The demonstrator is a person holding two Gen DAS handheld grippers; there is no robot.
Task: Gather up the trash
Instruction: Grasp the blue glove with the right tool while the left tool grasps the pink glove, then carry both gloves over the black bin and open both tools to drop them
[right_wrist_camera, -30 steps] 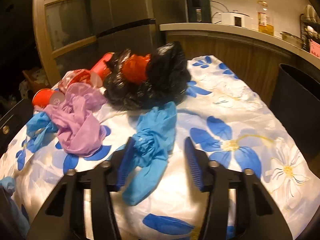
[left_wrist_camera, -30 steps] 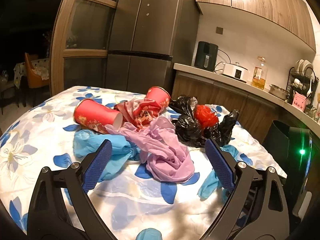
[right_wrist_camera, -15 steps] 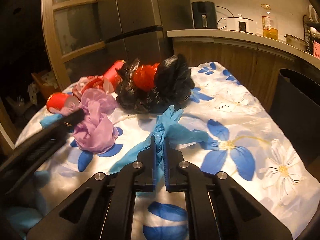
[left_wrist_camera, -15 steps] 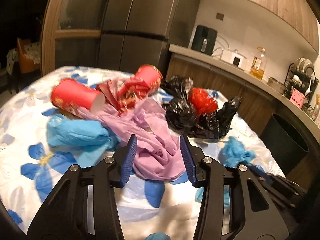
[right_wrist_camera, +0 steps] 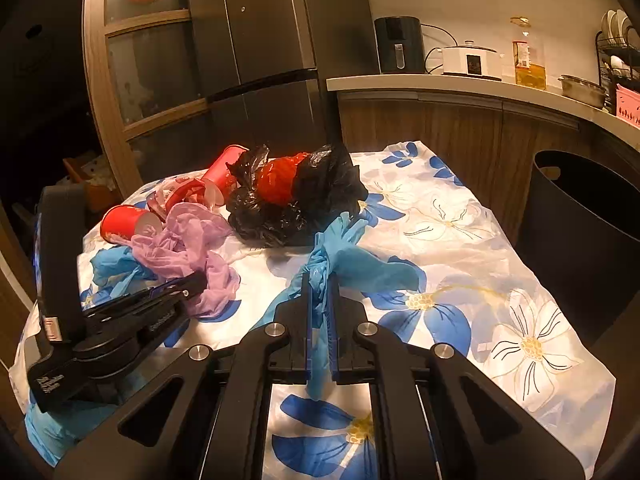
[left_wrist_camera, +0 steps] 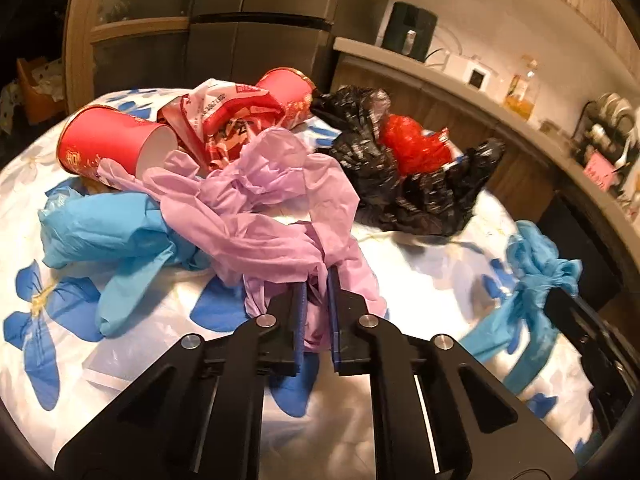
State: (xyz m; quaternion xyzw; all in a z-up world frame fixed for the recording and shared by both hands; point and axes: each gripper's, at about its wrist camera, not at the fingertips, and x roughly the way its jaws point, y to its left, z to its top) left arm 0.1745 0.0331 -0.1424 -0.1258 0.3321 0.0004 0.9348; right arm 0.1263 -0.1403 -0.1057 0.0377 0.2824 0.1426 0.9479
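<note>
Trash lies in a heap on a table with a flowered cloth (right_wrist_camera: 480,280). My left gripper (left_wrist_camera: 316,276) tilts down at the near edge of the crumpled purple plastic (left_wrist_camera: 272,200). Its jaws are closing, with a fold of that plastic pinched between the pads. In the right wrist view the left gripper (right_wrist_camera: 196,280) reaches in from the left to the purple plastic (right_wrist_camera: 188,236). My right gripper (right_wrist_camera: 320,280) is shut on a blue glove (right_wrist_camera: 352,256), which hangs from its pads above the cloth. The left wrist view has that blue glove (left_wrist_camera: 532,264) at the right.
Two red paper cups (left_wrist_camera: 104,144) (left_wrist_camera: 286,88), a red-and-white wrapper (left_wrist_camera: 224,112), another blue glove (left_wrist_camera: 104,232) and a black bag with red plastic inside (right_wrist_camera: 296,196) lie behind. A dark bin (right_wrist_camera: 584,216) stands right of the table, below a kitchen counter.
My left gripper moved forward and down, its jaws going from wide open to pinching the purple plastic. My right gripper shut on the blue glove and lifted it slightly.
</note>
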